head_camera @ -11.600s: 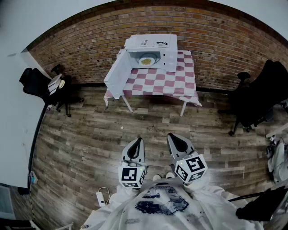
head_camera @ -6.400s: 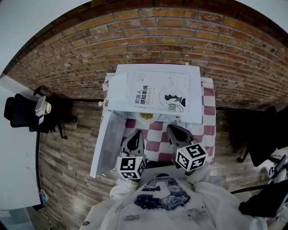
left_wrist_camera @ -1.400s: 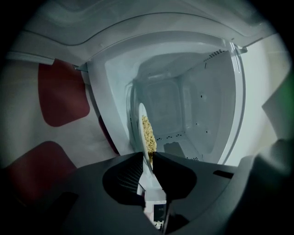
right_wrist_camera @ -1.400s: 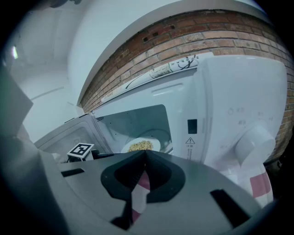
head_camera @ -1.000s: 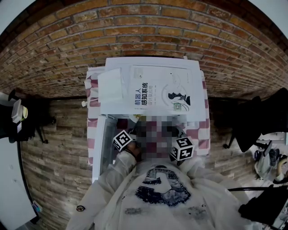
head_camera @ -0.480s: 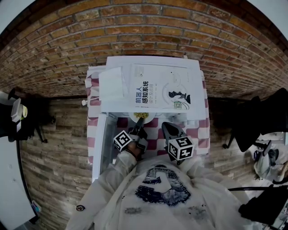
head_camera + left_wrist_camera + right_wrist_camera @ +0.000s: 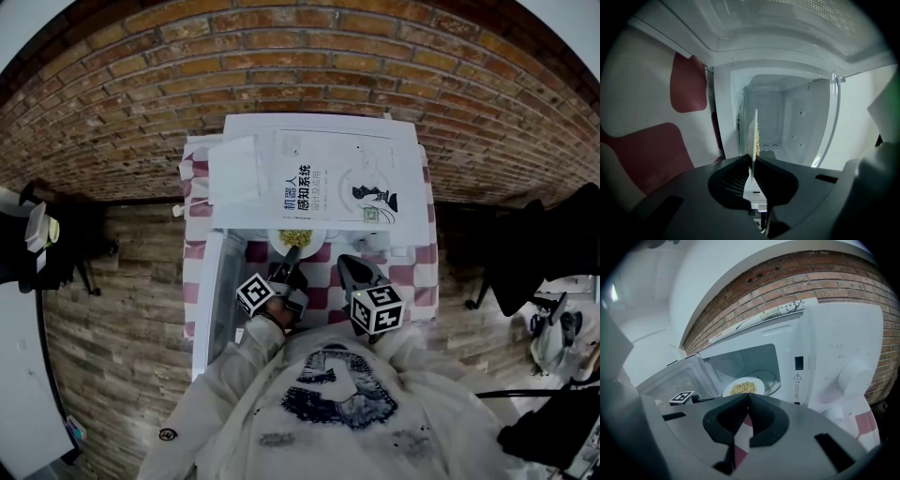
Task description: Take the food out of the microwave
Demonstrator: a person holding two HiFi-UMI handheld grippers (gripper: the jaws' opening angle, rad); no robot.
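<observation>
A white plate of yellow noodles (image 7: 298,237) sits at the mouth of the open white microwave (image 7: 319,178). My left gripper (image 7: 292,255) reaches level to the plate's near rim. In the left gripper view the plate (image 7: 753,136) shows edge-on and runs down between the jaws of the left gripper (image 7: 751,161), which are closing on its rim. My right gripper (image 7: 349,265) hovers over the checkered cloth to the right, apart from the plate. In the right gripper view the right gripper (image 7: 748,397) has its tips together and holds nothing, with the plate (image 7: 744,387) beyond.
The microwave door (image 7: 216,291) hangs open to the left of my left arm. A book (image 7: 333,183) and a sheet of white paper (image 7: 234,171) lie on top of the microwave. The red-and-white checkered tablecloth (image 7: 417,277) covers the small table against the brick wall (image 7: 300,66).
The plate of noodles shows slightly further out from under the microwave's top than half a second ago, with the left gripper on its rim. The right gripper has not moved.
</observation>
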